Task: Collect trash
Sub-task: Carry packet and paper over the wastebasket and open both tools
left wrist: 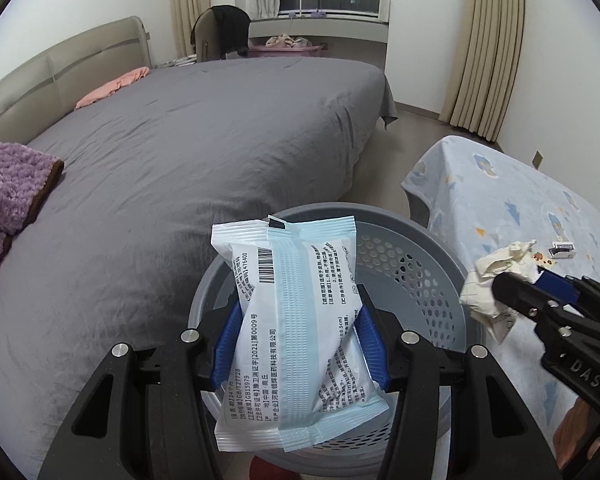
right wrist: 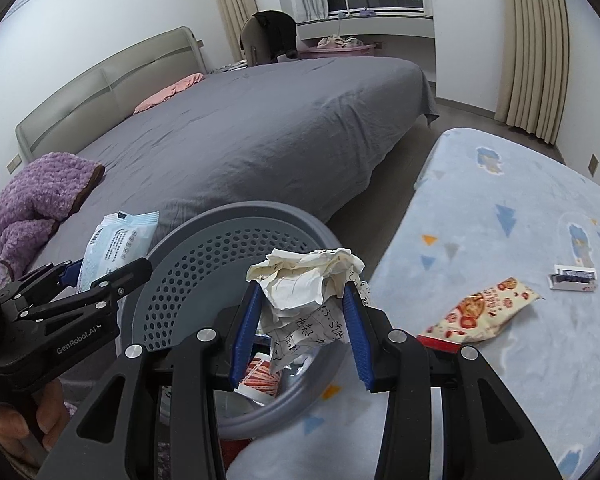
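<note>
Left gripper (left wrist: pixel 296 336) clamped partway on a wipes pack (left wrist: pixel 296 328) over the bin (left wrist: pixel 452 264); right gripper (right wrist: pixel 300 320) pinching crumpled paper (right wrist: pixel 304 284) above the rim. Could easily miss: letting go too early drops paper onto the blanket (right wrist: pixel 500 200).

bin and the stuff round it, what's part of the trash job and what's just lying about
Part of the job:
- grey bin
- wipes packet in the left gripper
- crumpled paper in the right gripper
- snack wrapper and small white box on the blue blanket

Just lying about:
- purple fleece
- pink cloth
</note>
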